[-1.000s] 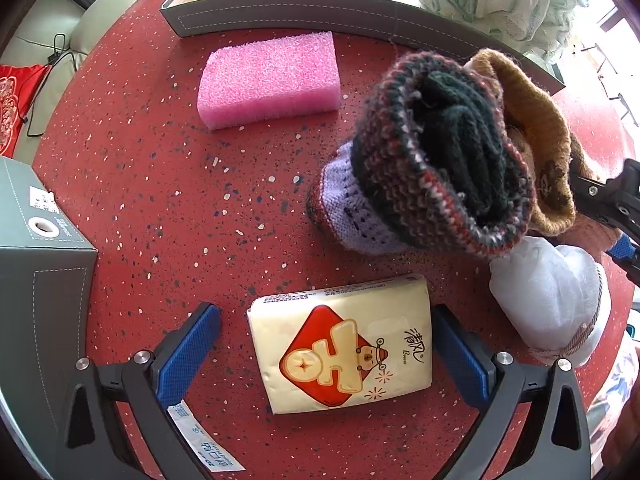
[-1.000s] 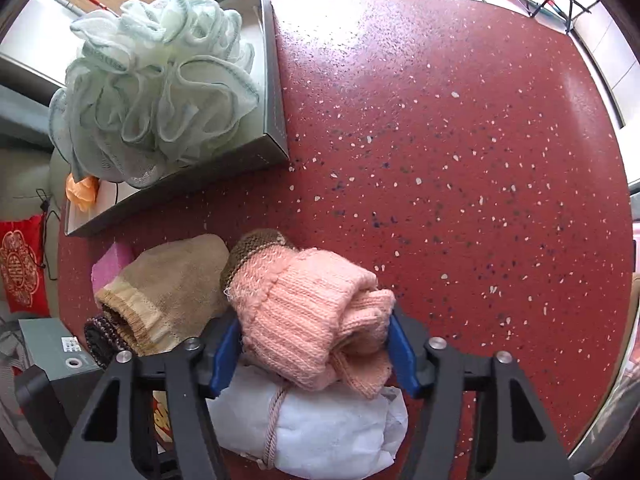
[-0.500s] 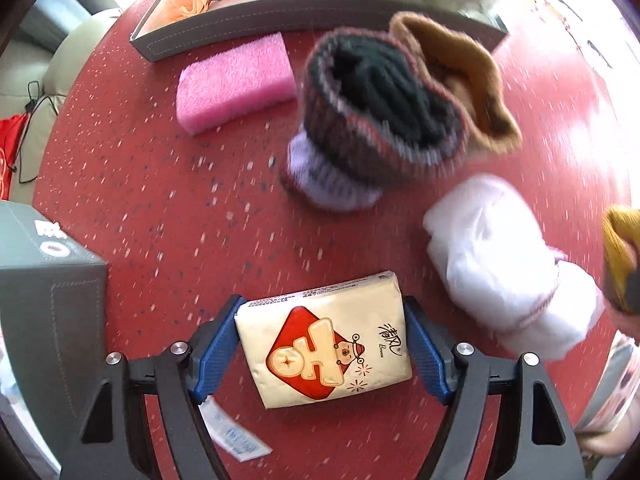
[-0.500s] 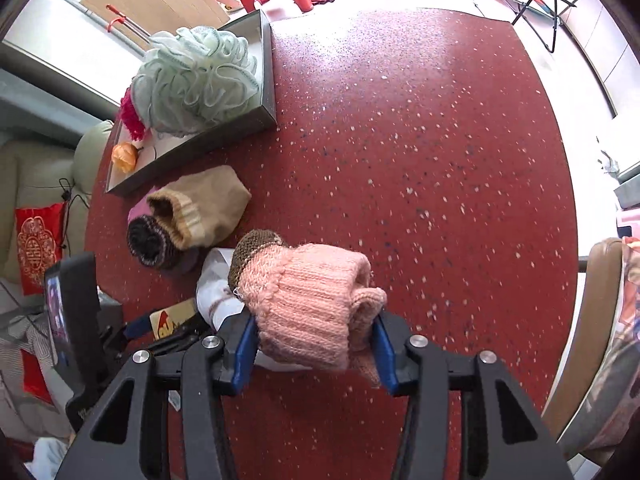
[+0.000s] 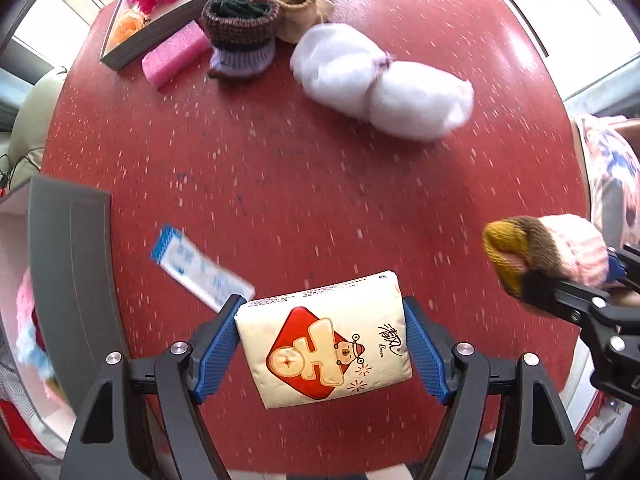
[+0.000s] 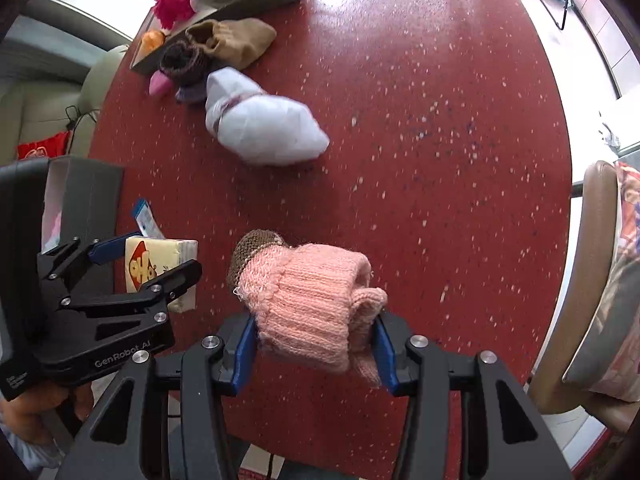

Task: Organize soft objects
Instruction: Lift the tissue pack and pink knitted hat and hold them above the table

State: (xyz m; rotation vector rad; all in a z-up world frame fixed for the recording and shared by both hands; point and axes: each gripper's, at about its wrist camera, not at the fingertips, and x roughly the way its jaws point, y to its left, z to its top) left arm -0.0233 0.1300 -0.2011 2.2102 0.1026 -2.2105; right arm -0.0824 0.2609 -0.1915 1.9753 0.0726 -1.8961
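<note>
I count one cream tissue pack with a red emblem point(image 5: 324, 340) pinched in my left gripper point(image 5: 322, 350), one rolled pink knitted sock point(image 6: 316, 304) clamped in my right gripper point(image 6: 314, 342); both point down above the red speckled table point(image 6: 440, 128), seemingly lifted clear. One white bundle point(image 5: 380, 80) lies there.

You're working in a home living or dining room. The round red speckled worktop point(image 6: 420, 128) has a cushioned chair point(image 6: 592, 280) with a floral pillow point(image 6: 624, 300) pulled up beside it, a pale sofa point(image 6: 44, 108) sits behind it, and bright windows point(image 5: 600, 40) with pale floor run along the far side.
</note>
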